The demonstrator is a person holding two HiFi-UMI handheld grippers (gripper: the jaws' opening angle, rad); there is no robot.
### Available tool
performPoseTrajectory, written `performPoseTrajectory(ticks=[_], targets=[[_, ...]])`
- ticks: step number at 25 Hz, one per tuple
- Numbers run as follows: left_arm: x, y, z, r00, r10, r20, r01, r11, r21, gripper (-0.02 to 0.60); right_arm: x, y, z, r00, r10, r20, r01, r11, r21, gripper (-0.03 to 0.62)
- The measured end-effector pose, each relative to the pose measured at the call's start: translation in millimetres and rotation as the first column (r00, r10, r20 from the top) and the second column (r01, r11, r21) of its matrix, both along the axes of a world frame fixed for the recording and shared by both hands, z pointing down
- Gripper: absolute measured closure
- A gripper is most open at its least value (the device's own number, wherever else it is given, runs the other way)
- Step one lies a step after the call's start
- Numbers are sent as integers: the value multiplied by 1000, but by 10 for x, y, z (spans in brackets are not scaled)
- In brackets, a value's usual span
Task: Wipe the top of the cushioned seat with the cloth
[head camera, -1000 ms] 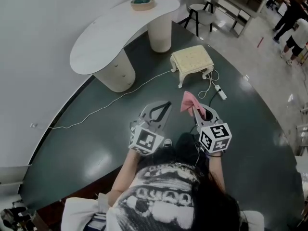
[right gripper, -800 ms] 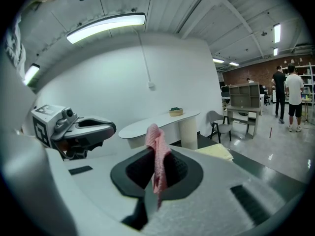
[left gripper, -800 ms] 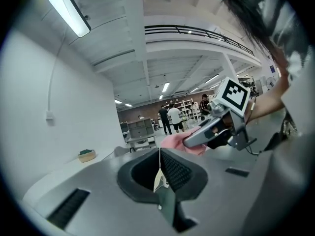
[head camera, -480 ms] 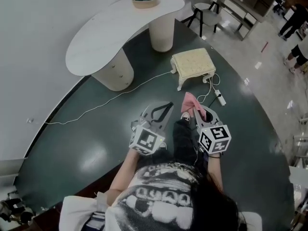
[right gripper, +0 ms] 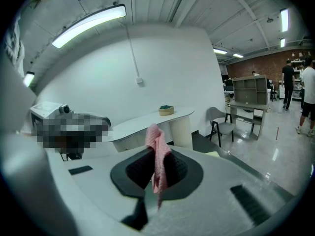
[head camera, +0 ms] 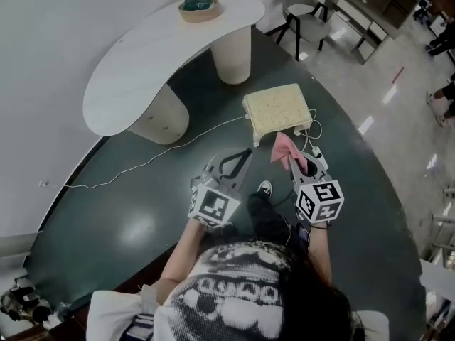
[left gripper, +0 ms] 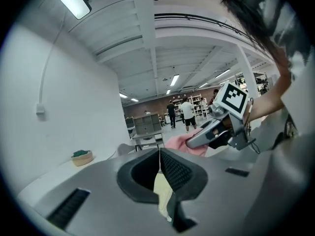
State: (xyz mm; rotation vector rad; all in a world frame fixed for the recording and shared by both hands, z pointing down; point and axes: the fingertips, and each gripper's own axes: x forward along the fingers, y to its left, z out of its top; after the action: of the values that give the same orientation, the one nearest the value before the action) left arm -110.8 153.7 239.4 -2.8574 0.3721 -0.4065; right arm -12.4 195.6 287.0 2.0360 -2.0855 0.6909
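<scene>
The cushioned seat (head camera: 277,109) is a small cream stool with a tufted top, standing on the dark floor ahead of me. A pink cloth (head camera: 286,148) hangs from my right gripper (head camera: 304,160), which is shut on it just short of the stool's near edge. In the right gripper view the cloth (right gripper: 157,159) drapes between the closed jaws. My left gripper (head camera: 240,155) is held level beside it, jaws shut with nothing in them. The left gripper view shows the jaws (left gripper: 160,154) meeting, with the cloth (left gripper: 179,142) and the right gripper beyond.
A white curved table (head camera: 160,48) on two round pedestals stands to the left, with a bowl (head camera: 198,7) on top. A power strip (head camera: 315,153) and white cable (head camera: 156,158) lie on the floor by the stool. A chair (head camera: 298,9) and shelving stand behind.
I have walked closer to the stool: it now sits nearer and just ahead of both grippers. Both grippers keep their hold and spacing.
</scene>
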Motion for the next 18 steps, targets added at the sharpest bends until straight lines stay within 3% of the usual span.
performPoseTrajectory(ticks=[8, 18], targets=[[742, -302, 107, 998, -46, 50, 47, 999, -14, 575, 730, -364, 148, 998, -52, 41, 53, 998, -21, 580], [936, -604, 306, 991, -87, 101, 92, 995, -44, 575, 860, -731, 536, 987, -131, 97, 140, 986, -88, 580]])
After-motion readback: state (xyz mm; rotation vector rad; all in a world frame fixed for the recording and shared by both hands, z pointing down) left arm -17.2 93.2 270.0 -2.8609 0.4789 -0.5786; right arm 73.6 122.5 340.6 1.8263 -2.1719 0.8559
